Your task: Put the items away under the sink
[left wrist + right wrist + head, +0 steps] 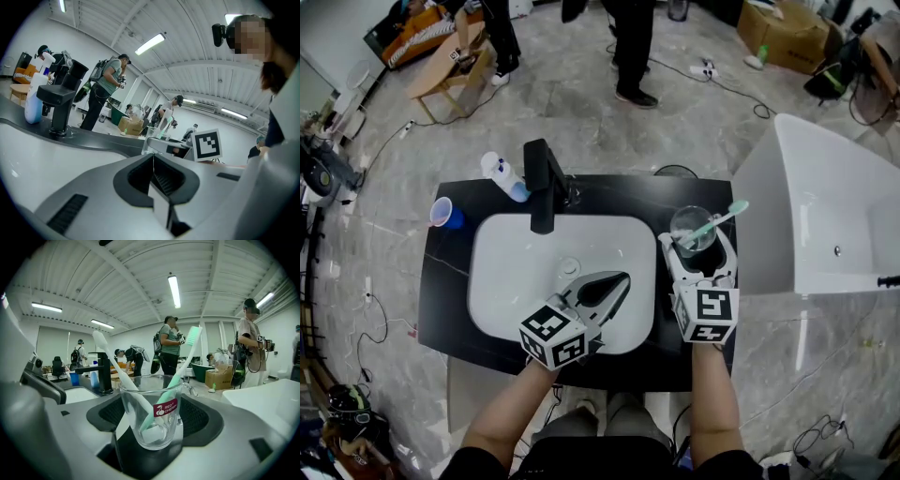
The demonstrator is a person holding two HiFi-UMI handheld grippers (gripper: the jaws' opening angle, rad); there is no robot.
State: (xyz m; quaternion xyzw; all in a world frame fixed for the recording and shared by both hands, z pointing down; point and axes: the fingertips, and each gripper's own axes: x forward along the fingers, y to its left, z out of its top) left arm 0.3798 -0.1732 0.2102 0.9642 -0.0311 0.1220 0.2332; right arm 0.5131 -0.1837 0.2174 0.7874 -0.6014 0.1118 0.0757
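Right tongs (698, 246) pinch the glass (694, 230) near the tabletop's (445, 300) right edge. The right gripper view shows its pads against the glass walls, low on the body, probably so it stays upright. A green toothbrush (719, 222) and a white toothbrush (117, 371) lean inside. Can't tell if the glass is lifted yet.

Left tongs (623, 278) are pressed together and empty, parked over the sink basin (525, 262), likely kept free for the cabinet door. Blue cup (445, 214) sits at the far left corner, a bottle (504, 176) at the far edge by the faucet (542, 183), both still out.
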